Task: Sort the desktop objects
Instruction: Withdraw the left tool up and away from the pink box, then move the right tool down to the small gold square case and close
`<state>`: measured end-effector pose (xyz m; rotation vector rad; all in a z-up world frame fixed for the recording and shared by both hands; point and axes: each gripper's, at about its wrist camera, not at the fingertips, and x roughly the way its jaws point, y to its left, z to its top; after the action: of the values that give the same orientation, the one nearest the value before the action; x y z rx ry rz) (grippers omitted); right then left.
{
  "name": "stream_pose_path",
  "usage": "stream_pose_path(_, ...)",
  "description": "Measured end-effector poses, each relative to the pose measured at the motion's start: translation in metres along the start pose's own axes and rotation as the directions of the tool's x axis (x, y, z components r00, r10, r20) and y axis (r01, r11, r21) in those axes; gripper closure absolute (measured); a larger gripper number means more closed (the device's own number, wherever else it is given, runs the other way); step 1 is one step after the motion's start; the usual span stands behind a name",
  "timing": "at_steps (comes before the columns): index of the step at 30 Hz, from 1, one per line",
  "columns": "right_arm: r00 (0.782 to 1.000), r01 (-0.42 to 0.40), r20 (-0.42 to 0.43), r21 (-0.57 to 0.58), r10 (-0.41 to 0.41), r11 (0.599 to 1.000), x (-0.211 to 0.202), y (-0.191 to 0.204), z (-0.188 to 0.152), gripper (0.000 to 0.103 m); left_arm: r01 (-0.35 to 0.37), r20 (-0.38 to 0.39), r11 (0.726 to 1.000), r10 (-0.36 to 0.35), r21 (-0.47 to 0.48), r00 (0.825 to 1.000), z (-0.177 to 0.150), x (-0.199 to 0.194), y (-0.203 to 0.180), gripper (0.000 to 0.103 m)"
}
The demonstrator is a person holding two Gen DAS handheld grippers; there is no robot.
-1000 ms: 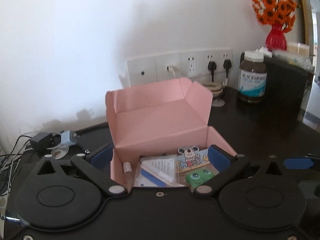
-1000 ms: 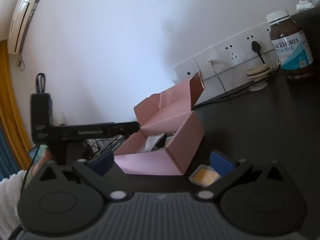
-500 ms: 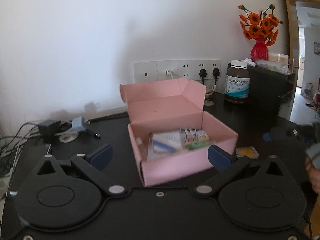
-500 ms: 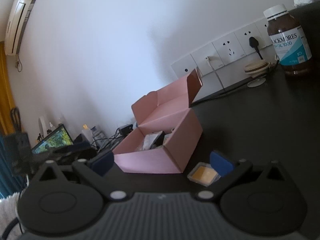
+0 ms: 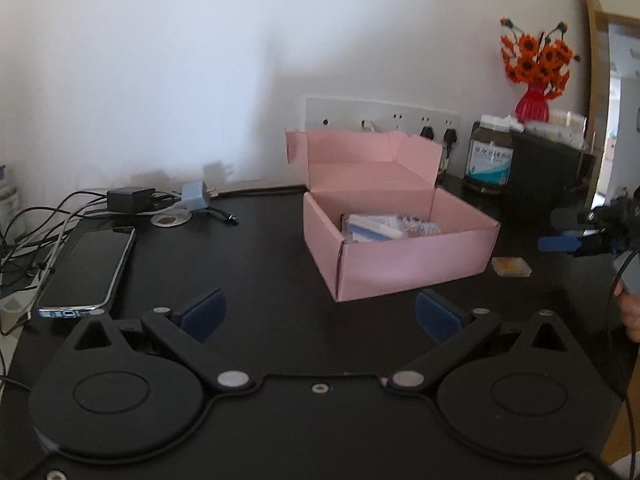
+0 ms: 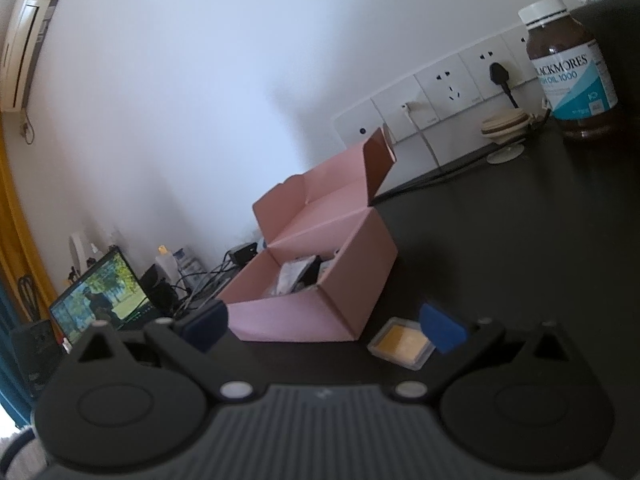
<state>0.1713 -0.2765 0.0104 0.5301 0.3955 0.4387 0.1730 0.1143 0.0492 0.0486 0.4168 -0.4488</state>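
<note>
Only from the left wrist, phone (image 5: 89,267).

A brown Blackmores fish oil bottle (image 6: 570,76) stands on the dark surface (image 5: 260,264) near the wall socket strip (image 6: 440,92). Orange flowers in a red vase (image 5: 532,106) sit on a black cabinet. A laptop (image 6: 98,294) glows at the far left, by tangled cables (image 5: 32,224) and a black adapter (image 5: 127,199).
</note>
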Motion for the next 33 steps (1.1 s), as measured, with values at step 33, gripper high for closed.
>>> stream_pose_path(33,0.958,0.182,-0.132,-0.408,-0.255,0.895,-0.024,0.025,0.008,0.001,-0.032,0.081,0.996,0.025,0.086,0.996,-0.006,-0.013,-0.019,0.0)
